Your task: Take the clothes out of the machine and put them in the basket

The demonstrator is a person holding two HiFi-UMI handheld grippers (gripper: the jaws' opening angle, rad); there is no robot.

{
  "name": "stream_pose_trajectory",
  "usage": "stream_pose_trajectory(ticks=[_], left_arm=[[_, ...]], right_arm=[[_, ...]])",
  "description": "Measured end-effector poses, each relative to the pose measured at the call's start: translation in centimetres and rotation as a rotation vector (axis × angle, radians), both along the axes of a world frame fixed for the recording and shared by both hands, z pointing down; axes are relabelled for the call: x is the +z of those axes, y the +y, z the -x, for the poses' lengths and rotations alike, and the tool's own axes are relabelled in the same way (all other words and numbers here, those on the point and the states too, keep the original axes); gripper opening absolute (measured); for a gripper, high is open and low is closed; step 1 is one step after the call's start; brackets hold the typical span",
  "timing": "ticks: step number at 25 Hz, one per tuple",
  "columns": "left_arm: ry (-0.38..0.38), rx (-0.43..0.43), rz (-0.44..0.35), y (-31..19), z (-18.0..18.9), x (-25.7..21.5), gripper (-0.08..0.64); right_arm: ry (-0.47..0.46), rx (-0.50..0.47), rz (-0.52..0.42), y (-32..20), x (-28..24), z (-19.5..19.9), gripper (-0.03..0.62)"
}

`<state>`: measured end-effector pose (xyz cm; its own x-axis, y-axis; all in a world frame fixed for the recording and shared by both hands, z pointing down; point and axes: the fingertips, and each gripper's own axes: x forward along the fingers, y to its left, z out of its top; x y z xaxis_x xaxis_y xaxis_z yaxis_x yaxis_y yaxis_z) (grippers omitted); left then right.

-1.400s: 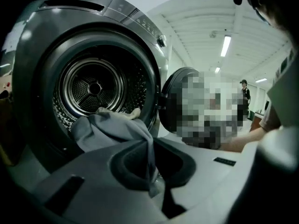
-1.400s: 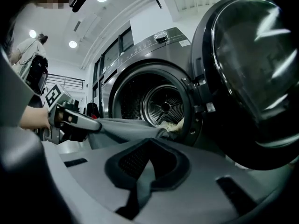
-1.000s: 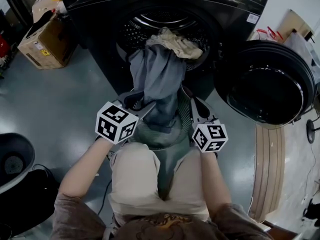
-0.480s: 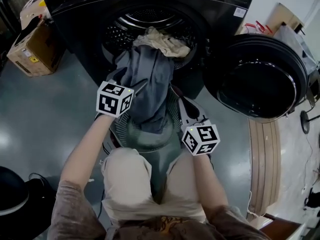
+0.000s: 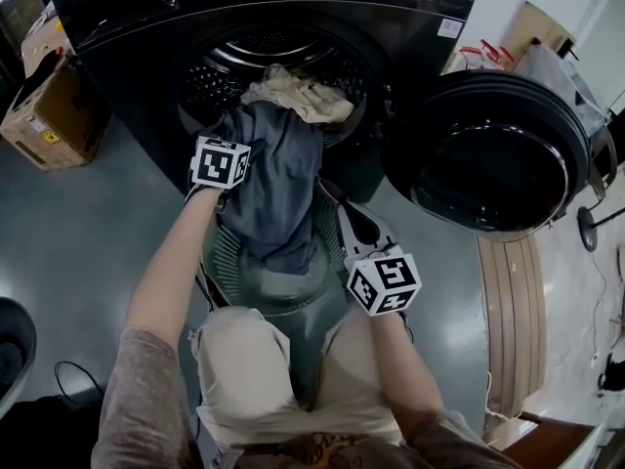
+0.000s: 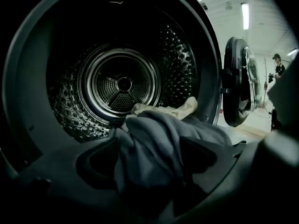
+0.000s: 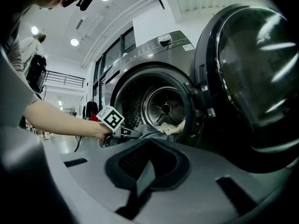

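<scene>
My left gripper (image 6: 152, 144) is at the mouth of a black front-loading washing machine (image 5: 127, 27), whose round, dark glass door (image 5: 488, 154) is swung open to the right. Its jaws have just been opening and now stand wide. A bunched fold of the grey-blue garment (image 5: 273, 179) lies loose between them, released rather than squeezed.

The garment hangs out of the perforated steel drum (image 6: 124, 83), over the lip, and down into a green-grey slatted plastic basket (image 5: 234, 262). The basket sits on the floor between the seated person's knees. A crumpled beige cloth (image 5: 293, 94) rests at the drum's front edge, just behind the garment and touching it.

My right gripper (image 7: 148, 146) is lower, beside the basket's right rim, pointing almost level at the machine. Its jaws are clenched on a narrow strip of the grey-blue garment. A brown cardboard box (image 5: 44, 115) stands on the shiny grey floor to the machine's left.
</scene>
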<state>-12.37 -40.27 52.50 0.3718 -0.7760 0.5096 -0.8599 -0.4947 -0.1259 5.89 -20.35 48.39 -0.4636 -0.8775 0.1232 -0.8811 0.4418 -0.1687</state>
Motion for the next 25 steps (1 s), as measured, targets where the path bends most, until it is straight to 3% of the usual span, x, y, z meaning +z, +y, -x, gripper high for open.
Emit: stream_pose_trajectory(ticks=[4, 8, 11, 16, 25], left_arm=[[-0.048, -0.009, 0.060, -1.0, -0.6, 1.7, 0.393], [0.017, -0.015, 0.088, -0.3, -0.9, 2.1, 0.221], [0.054, 0.036, 0.083, 1.5, -1.8, 1.9, 0.126], [0.097, 0.145, 0.089, 6.6, -3.3, 0.5, 0.103], [0.106, 0.278, 0.100, 14.2, -5.5, -4.1, 0.098]], right_arm=[[0.020, -0.005, -0.001, -0.3, 0.2, 0.3, -0.003], [0.021, 0.000, -0.004, -0.3, 0.1, 0.2, -0.003], [0.024, 0.004, -0.009, -0.2, 0.1, 0.0, -0.003], [0.014, 0.012, -0.007, -0.5, 0.4, -0.3, -0.003], [0.020, 0.022, 0.000, -1.6, 1.6, -0.4, -0.003]])
